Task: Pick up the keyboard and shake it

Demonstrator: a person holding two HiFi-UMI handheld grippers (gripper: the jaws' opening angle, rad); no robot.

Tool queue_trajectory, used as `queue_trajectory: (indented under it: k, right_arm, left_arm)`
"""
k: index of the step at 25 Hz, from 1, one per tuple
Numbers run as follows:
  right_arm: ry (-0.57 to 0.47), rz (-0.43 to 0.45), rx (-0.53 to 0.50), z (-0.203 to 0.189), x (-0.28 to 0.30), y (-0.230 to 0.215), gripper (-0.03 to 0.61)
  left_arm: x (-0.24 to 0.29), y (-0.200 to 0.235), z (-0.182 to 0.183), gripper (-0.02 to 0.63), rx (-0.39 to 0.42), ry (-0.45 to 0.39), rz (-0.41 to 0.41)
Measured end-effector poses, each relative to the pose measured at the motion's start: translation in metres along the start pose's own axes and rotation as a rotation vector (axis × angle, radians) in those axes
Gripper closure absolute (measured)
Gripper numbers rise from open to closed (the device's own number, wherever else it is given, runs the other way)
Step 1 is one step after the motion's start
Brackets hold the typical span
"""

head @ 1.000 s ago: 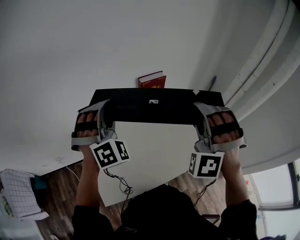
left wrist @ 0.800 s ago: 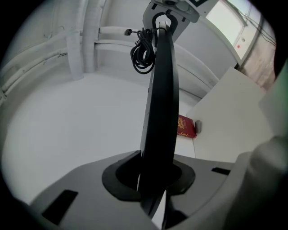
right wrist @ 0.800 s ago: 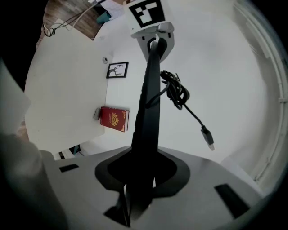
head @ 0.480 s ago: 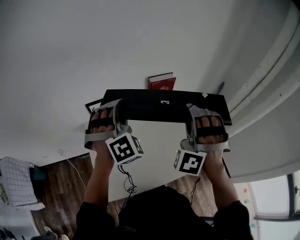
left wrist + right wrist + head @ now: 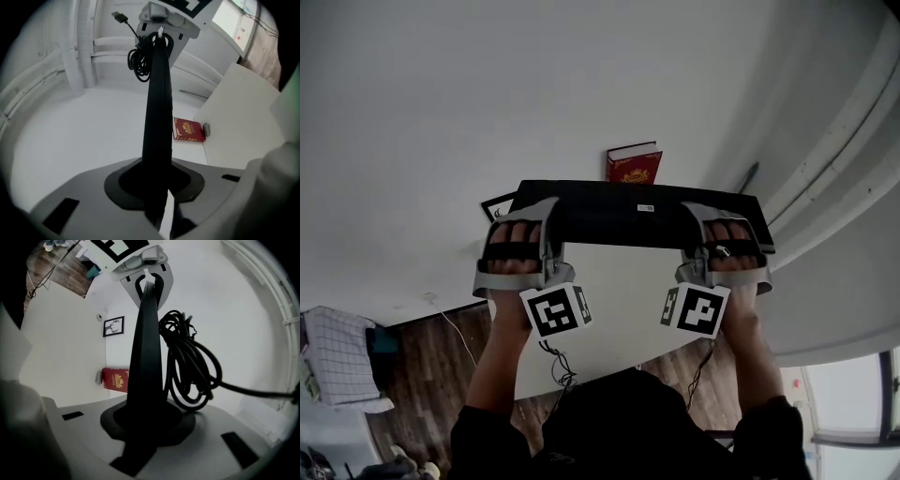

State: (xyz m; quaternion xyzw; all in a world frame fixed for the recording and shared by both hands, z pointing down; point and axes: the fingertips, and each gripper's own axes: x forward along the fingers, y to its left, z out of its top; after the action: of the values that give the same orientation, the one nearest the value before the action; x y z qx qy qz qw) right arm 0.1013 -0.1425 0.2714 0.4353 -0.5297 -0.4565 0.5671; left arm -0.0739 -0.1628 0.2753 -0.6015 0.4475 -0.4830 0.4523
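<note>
While both my forearms reached up and forward side by side, my left hand-held gripper (image 5: pixel 546 223) clamped the left end of the keyboard (image 5: pixel 628 214). Its jaws were narrow and had just been easing open, with the thin edge between the pads. My right hand-held gripper (image 5: pixel 697 225) pinched the right end equally narrowly, its jaws having just been closing on that edge. Both pointed nearly level with their marker cubes toward me. The keyboard hung in the air between them above the table (image 5: pixel 609 309), a flat black face with a small white label turned to me.

Only the head view showed my fingers strapped into the grey shells. From the left gripper view the keyboard was a thin dark blade running to the other gripper, with a bundled cable (image 5: pixel 140 58) and its plug (image 5: pixel 119 17) at the far end. The right gripper view alone brought that coil up close and showed a small picture card (image 5: pixel 114 326).

The keyboard was slim and matte, the cable lay in glossy black loops, the jaws were smooth grey plastic, and the red book (image 5: pixel 634 166) by the table's edge bore a gold emblem.
</note>
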Motion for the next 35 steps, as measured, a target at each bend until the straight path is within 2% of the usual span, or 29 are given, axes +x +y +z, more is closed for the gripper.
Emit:
queue_trajectory:
  k: [4,9,12,15,18,20,24,26,31,35]
  right_arm:
    - [-0.082,0.032,0.045,-0.002,0.003,-0.003,0.497]
    - [-0.17,-0.002,0.055,0.004,-0.001,-0.015,0.497]
    - [-0.214,0.003,0.066,-0.005,0.003,-0.018,0.497]
    - [-0.227,0.011,0.066,-0.018,0.01,-0.018,0.495]
    - [-0.273,0.045,0.086,-0.023,0.017,-0.015,0.495]
    - [-0.326,0.08,0.113,-0.026,0.02,-0.011,0.494]
    - [-0.445,0.115,0.153,-0.025,0.023,-0.008,0.494]
    - [-0.477,0.127,0.171,-0.022,0.024,-0.009,0.492]
    - [-0.478,0.084,0.168,-0.021,0.026,-0.017,0.489]
    - [-0.45,-0.019,0.153,-0.02,0.032,-0.025,0.482]
  left_arm:
    - [-0.017,0.007,0.004,0.477,-0.068,-0.092,0.0]
    - [-0.041,0.02,-0.008,0.442,-0.151,-0.168,0.035]
    - [-0.05,0.023,-0.018,0.439,-0.126,-0.159,0.068]
    - [-0.049,0.02,-0.026,0.439,-0.057,-0.095,0.086]
    - [-0.048,0.019,-0.033,0.439,-0.018,-0.082,0.092]
    - [-0.049,0.017,-0.031,0.44,-0.017,-0.119,0.089]
    - [-0.059,0.015,0.006,0.442,0.028,-0.299,0.142]
    - [-0.065,0.019,0.017,0.488,0.031,-0.357,0.183]
    - [-0.07,0.022,0.02,0.52,0.055,-0.365,0.225]
    - [-0.063,0.026,0.013,0.521,-0.053,-0.326,0.205]
